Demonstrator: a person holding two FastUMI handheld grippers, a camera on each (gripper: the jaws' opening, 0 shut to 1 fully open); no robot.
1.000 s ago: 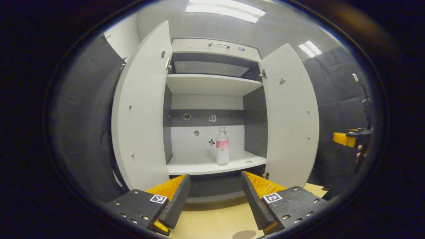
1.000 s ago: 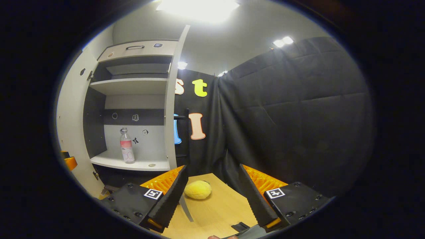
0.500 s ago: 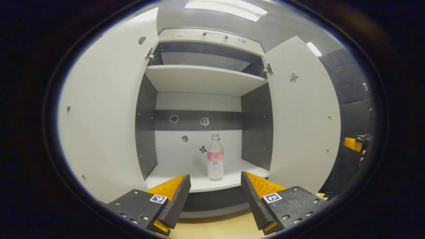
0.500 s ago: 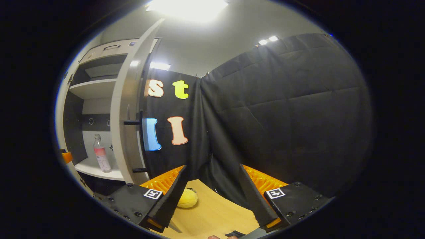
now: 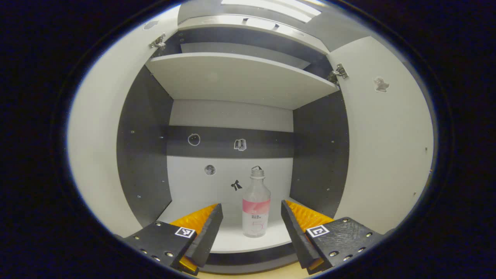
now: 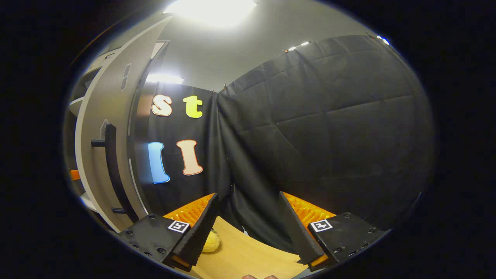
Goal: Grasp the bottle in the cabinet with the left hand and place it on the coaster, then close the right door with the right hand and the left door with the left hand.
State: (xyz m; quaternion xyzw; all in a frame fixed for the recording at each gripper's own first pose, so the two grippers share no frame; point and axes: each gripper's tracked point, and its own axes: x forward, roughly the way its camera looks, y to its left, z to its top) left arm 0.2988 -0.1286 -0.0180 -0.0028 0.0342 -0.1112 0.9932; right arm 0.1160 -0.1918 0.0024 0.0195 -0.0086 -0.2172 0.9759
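The bottle (image 5: 255,207) stands on the cabinet's low shelf (image 5: 232,242), between the wide-apart fingers of the left gripper (image 5: 252,232), untouched. The right gripper (image 6: 246,228) is spread too, near the right door (image 6: 104,155)

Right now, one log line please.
phase: reaching | left gripper: open, bottle between fingers, untouched | right gripper: open, idle | doors: open

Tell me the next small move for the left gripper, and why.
Probably ease the left gripper straight forward: its fingers are open, the bottle stands upright on the cabinet shelf lined up with the gap but apparently beyond the tips, not yet gripped.
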